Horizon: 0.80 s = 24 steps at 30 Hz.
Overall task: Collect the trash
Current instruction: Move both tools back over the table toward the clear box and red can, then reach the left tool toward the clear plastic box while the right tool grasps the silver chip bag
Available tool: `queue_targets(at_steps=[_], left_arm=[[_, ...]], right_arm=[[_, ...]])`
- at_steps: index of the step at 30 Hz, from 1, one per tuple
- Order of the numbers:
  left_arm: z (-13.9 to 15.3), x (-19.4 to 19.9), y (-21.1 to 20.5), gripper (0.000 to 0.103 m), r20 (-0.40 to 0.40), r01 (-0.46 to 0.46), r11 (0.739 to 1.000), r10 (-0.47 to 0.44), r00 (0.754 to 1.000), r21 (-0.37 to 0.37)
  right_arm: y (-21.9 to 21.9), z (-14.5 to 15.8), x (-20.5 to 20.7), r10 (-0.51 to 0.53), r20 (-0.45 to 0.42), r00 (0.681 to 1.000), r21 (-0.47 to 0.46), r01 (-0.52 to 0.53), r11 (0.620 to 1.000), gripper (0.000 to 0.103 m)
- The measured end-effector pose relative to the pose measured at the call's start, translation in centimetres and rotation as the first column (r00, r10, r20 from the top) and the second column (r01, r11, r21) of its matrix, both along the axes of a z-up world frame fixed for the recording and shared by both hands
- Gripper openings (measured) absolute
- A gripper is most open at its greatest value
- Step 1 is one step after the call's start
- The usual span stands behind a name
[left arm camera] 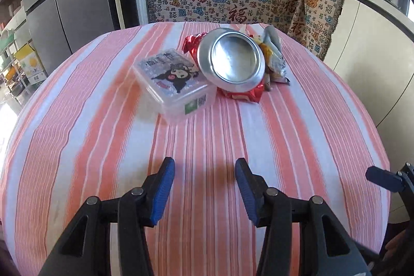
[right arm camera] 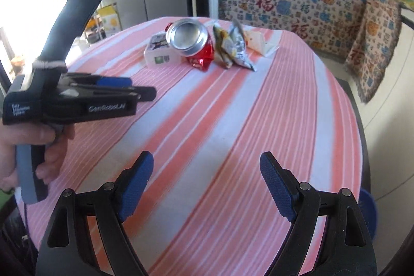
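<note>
Reaching from here toward the heap at the far side of the pink-striped tablecloth [left arm camera: 207,136] carries a few risks, as I judge it. The largest item, the lidded clear plastic box [left arm camera: 174,80] with a cartoon sticker, sits touching the left of the crushed red drink can [left arm camera: 234,60], and it may not be trash at all; a careless sweep could shove it or grab it by mistake. The can lies tilted, its shiny concave base facing the cameras and its body resting on the box edge and on crumpled wrappers, so a pinch on its round rim could make it roll or skid off the heap. Just right of the can, the silver-and-yellow snack wrapper [right arm camera: 234,47] stands loosely crumpled, light enough to slide away under a closing pad, and a small pale packet [right arm camera: 254,39] lies beyond it. Both tools hang well short of the can, angled down over bare cloth. The right gripper [right arm camera: 207,183] stands wide with nothing between its blue pads. The left gripper [left arm camera: 204,188] is partly open, also empty, gripped by a hand [right arm camera: 31,151] on its handle, left of the right one.
</note>
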<state>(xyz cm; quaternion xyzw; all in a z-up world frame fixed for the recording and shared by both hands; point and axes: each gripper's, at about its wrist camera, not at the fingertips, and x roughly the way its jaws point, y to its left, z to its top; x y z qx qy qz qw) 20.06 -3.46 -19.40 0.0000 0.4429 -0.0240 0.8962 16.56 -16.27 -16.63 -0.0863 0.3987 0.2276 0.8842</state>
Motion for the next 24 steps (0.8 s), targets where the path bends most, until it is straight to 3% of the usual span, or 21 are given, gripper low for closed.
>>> queue_targets(at_steps=[10,18,24], left_arm=[[-0.7,5.0,0.6,0.073,0.01,-0.086,0.996,0.086,0.996,0.016],[-0.4,5.4,6.9,0.073,0.016,-0.245,0.966,0.247,0.969,-0.078],[-0.6,2.7,10.9,0.071,0.022,-0.241,0.97,0.241,0.97,-0.018]], right_arm=[[0.2,-1.6,1.1,-0.018,-0.047,0.999,-0.014,0.018,1.0,0.093],[0.5,-1.6,1.0,-0.022,-0.053,0.998,-0.016,0.021,1.0,0.097],[0.6,-1.6,1.0,-0.029,-0.055,0.998,-0.019,0.028,0.999,0.099]])
